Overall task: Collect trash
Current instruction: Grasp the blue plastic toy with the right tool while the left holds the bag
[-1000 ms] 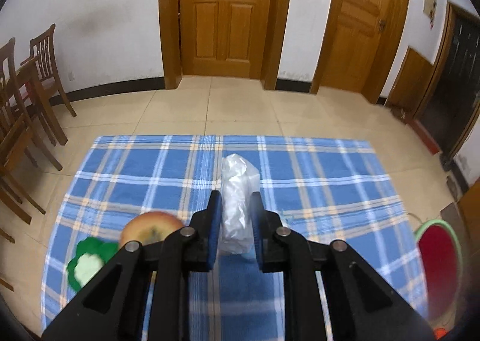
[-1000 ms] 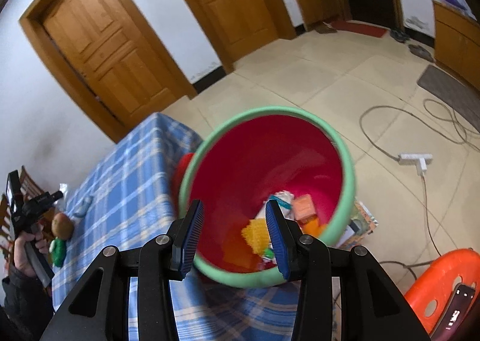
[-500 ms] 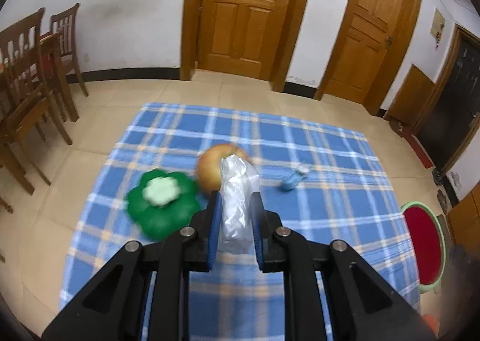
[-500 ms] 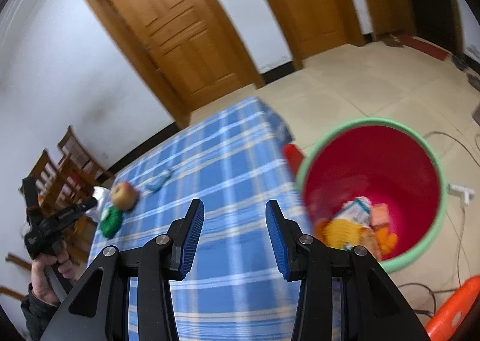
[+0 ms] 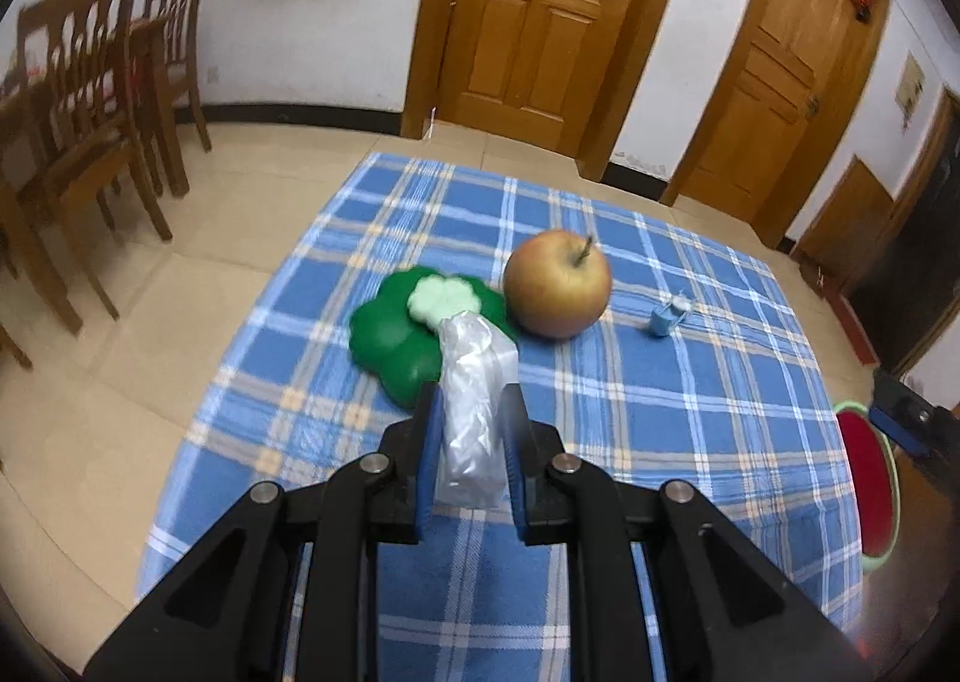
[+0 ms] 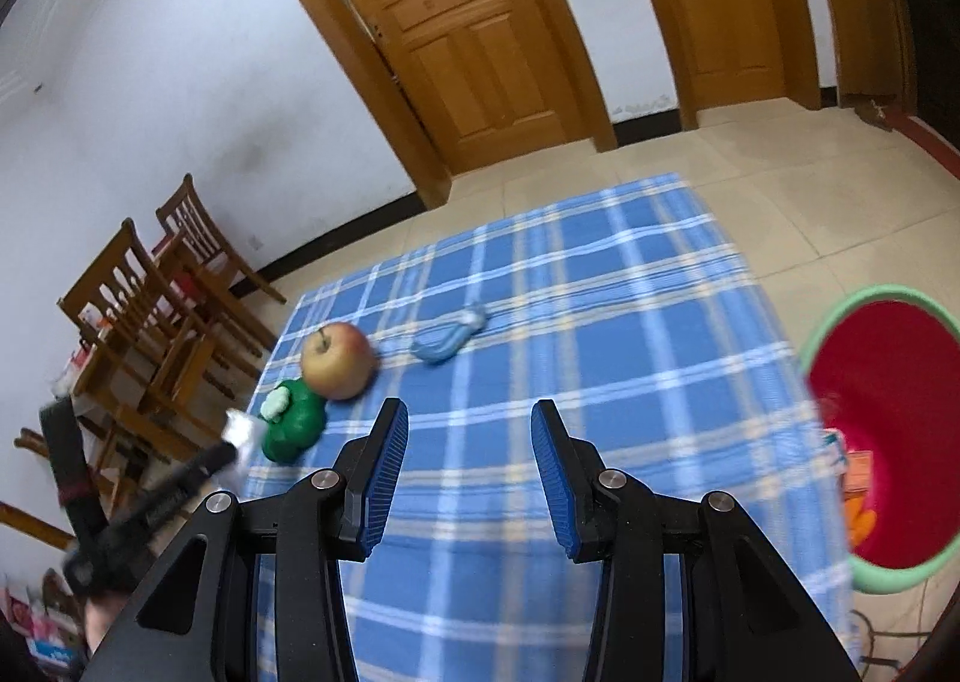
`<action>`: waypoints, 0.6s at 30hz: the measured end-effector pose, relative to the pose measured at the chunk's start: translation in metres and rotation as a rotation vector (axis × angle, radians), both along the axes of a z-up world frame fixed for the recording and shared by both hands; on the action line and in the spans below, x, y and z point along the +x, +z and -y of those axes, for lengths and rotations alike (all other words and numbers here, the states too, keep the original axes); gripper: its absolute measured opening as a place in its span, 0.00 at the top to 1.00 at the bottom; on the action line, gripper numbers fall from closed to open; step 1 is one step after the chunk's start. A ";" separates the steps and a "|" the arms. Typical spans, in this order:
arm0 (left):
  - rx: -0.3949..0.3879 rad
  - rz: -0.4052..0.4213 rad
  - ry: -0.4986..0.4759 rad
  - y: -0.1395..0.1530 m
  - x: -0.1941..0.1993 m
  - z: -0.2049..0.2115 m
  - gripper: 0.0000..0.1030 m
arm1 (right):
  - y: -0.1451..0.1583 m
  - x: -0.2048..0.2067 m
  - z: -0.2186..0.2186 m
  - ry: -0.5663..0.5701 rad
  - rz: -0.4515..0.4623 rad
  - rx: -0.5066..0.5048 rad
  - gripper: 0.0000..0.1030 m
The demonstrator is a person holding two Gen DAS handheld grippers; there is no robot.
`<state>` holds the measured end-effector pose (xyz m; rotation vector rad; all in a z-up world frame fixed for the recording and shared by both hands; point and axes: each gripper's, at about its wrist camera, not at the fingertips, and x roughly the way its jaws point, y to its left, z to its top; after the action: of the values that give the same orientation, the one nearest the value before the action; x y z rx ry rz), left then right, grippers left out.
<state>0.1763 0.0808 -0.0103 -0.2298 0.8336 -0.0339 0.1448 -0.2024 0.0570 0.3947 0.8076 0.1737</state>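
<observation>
Right wrist view: one red bin with a green rim (image 6: pixel 888 442) is being shown at the right edge, standing on the floor just beside the table covered by the blue checked cloth (image 6: pixel 600 322). Inside the bin, several pieces of trash are being seen low against its near wall, orange and pale ones among them; their number cannot be told. The same bin (image 5: pixel 867 478) is being caught only as a sliver in the left wrist view.

On the cloth, four loose things are being counted: one apple (image 6: pixel 336 359), one green toy vegetable with a pale centre (image 6: pixel 292 425) touching the apple, one small blue wrapper (image 6: pixel 450 339) lying apart from them, and one crumpled clear plastic bag (image 5: pixel 474 412).

That bag is being held upright between the pads of the left gripper (image 5: pixel 468 442), whose jaws are being kept narrow around it, just in front of the green toy. The right gripper (image 6: pixel 471 478) is being held over the cloth with its jaws parted and nothing between them.

Two wooden doors and two wooden chairs are being shown in both views.
</observation>
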 end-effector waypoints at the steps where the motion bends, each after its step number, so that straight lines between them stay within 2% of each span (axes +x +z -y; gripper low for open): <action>1: -0.027 -0.010 0.009 -0.007 0.002 -0.003 0.82 | -0.003 0.007 -0.009 0.001 -0.007 -0.001 0.57; 5: -0.081 -0.021 0.030 -0.021 0.005 -0.007 0.82 | -0.019 0.033 -0.030 0.001 -0.049 0.009 0.57; 10: -0.084 0.011 0.036 -0.025 -0.002 -0.008 0.82 | -0.043 0.072 -0.048 -0.036 -0.126 -0.001 0.57; 18: -0.114 0.030 0.052 -0.022 -0.008 -0.019 0.82 | -0.065 0.117 -0.072 -0.082 -0.173 -0.012 0.57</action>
<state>0.1686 0.0997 -0.0325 -0.3577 0.7964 -0.0359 0.2622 -0.1308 -0.0083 0.4348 0.9603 0.0591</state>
